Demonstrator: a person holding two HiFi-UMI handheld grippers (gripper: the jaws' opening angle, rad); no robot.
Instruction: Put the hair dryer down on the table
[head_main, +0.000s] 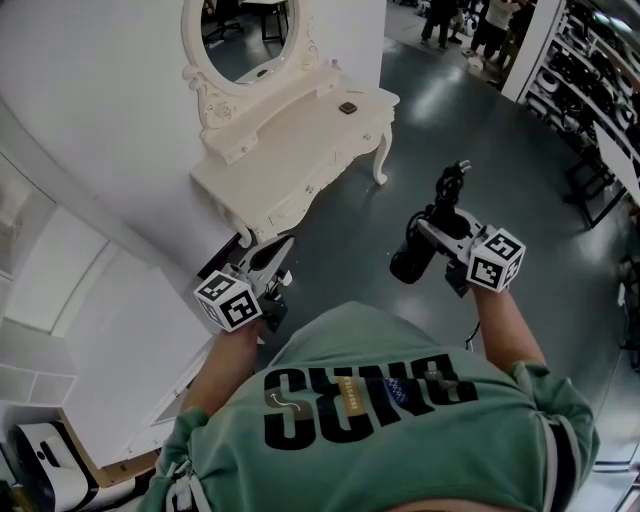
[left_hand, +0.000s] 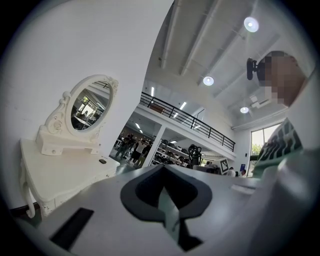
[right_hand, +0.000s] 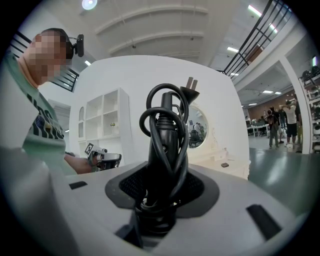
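Note:
A black hair dryer (head_main: 411, 258) with its cord wound round the handle (right_hand: 165, 131) sits between the jaws of my right gripper (head_main: 436, 236), which is shut on it and holds it over the dark floor. The plug (right_hand: 191, 84) sticks up at the top. The white dressing table (head_main: 300, 140) with an oval mirror (head_main: 245, 35) stands ahead and to the left against the white wall. My left gripper (head_main: 272, 256) hovers near the table's front leg with its jaws together and nothing in them. In the right gripper view, the left gripper (right_hand: 103, 158) is at the left and the table (right_hand: 220, 161) at the right.
A small dark object (head_main: 348, 108) lies on the tabletop near its far end. Shelving racks (head_main: 590, 70) line the right side, and people (head_main: 480, 25) stand far back. White cabinets and a wall (head_main: 90, 200) close off the left.

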